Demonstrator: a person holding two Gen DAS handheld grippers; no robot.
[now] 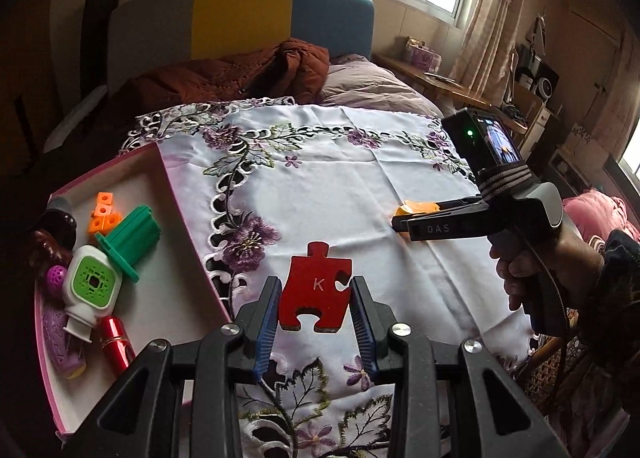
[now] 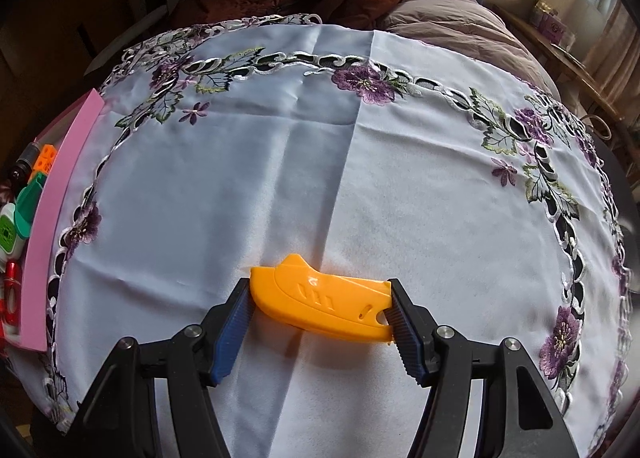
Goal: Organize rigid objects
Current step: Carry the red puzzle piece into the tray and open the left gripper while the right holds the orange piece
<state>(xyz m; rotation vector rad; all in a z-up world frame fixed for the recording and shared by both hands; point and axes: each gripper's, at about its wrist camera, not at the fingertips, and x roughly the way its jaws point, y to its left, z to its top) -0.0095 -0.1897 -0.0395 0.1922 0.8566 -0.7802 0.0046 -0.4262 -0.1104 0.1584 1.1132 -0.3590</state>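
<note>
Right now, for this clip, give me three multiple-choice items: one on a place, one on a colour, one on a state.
1. Where does the pink box lie?
A. at the cloth's left edge
B. in the middle of the cloth
C. on the windowsill

2. What colour is the puzzle piece marked K?
A. green
B. red
C. purple

3. How does the right hand-held gripper stand?
A. wide open over bare cloth
B. out of sight
C. closed on the yellow plastic piece

Answers:
1 A: in both views the box sits by the white embroidered cloth's left border.
2 B: the piece between the fingers of the left hand-held gripper is red with a white K.
3 C: both blue pads touch the ends of the yellow piece.
</note>
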